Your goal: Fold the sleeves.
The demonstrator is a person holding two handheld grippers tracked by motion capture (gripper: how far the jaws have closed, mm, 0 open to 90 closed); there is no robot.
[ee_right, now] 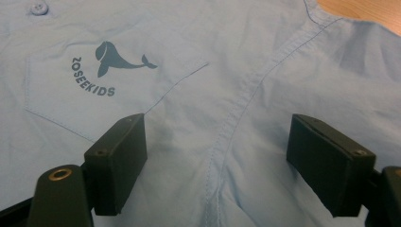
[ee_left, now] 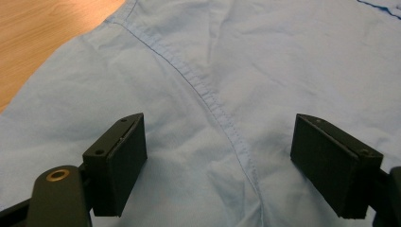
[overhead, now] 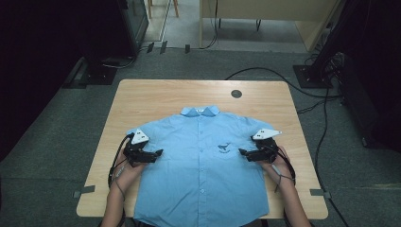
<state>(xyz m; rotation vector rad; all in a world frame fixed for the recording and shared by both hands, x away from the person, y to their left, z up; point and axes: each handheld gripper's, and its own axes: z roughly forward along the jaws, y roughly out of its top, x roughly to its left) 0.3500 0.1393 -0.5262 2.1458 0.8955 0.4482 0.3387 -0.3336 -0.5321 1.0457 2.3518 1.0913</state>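
We see a wooden table (overhead: 142,97) with a light blue shirt (overhead: 201,161) spread flat on it, buttoned, collar at the far side. Our left gripper (overhead: 160,152) hangs over the left sleeve seam, jaws spread, gripping nothing. Our right gripper (overhead: 241,152) hangs by the whale-printed pocket (ee_right: 94,80), jaws spread too.

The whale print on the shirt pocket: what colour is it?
Dark grey-blue, on the light blue shirt; the whale print shows best in the right gripper view.
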